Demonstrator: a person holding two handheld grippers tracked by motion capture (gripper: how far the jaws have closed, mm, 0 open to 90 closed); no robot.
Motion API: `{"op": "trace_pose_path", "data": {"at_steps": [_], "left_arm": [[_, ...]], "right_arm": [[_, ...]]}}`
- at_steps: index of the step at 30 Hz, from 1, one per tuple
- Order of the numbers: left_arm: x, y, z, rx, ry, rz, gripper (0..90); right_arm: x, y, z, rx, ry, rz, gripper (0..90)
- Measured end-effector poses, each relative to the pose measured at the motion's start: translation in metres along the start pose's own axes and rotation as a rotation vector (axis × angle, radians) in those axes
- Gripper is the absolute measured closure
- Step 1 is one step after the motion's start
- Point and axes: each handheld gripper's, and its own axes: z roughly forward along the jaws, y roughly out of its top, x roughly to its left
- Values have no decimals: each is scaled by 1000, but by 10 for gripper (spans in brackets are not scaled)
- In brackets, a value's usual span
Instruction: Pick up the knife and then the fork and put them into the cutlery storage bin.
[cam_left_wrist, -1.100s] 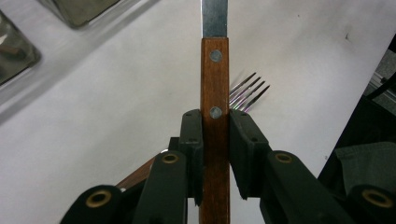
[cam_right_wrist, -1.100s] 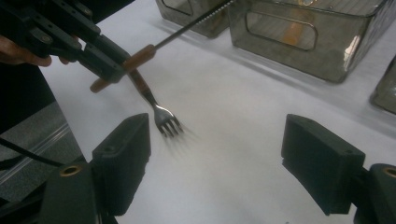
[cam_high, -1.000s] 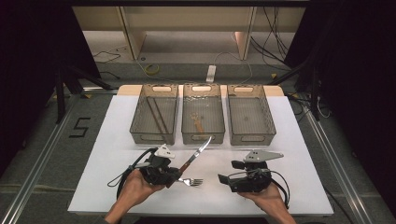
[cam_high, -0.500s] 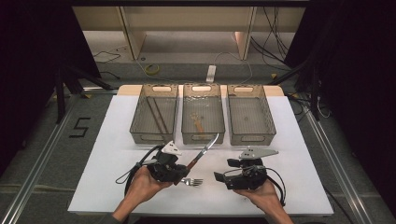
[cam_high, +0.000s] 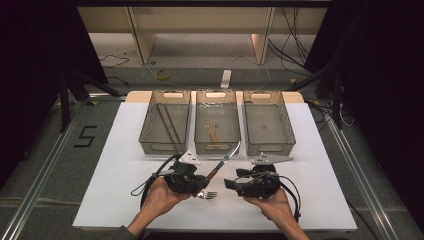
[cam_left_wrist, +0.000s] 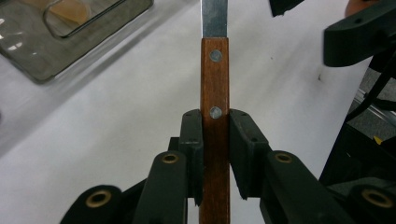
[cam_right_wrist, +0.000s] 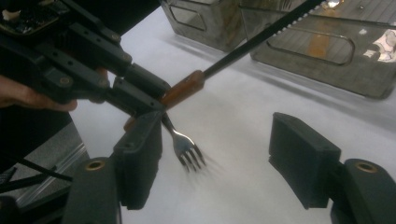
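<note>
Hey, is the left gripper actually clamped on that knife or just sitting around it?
Clamped. In the left gripper view both jaws of the left gripper press flat against the knife at its wooden handle, and it is lifted off the table.

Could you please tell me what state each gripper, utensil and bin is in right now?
Left gripper: shut on the knife's wooden handle.
Knife: lifted, blade slanting up toward the bins.
Right gripper: open, jaws just closing, nothing between them.
Fork: lying on the table.
Middle bin: holds wooden utensils.
</note>
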Motion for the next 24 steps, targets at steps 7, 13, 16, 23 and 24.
{"op": "trace_pose_path", "data": {"at_steps": [7, 13, 16, 23, 24], "left_arm": [[-6, 3, 3, -17, -5, 8, 757], [-10, 4, 2, -45, -3, 10, 757], [-12, 4, 2, -58, -12, -3, 757], [-16, 5, 2, -79, -4, 1, 757], [-17, 4, 3, -84, -6, -1, 757]], "right_arm": [[1, 6, 12, 0, 23, 36, 427], [-1, 8, 19, -10, 50, 72, 470], [-2, 10, 20, -24, 57, 88, 508], [-3, 12, 22, -39, 92, 121, 592], [-3, 12, 22, -39, 98, 125, 601]]}}
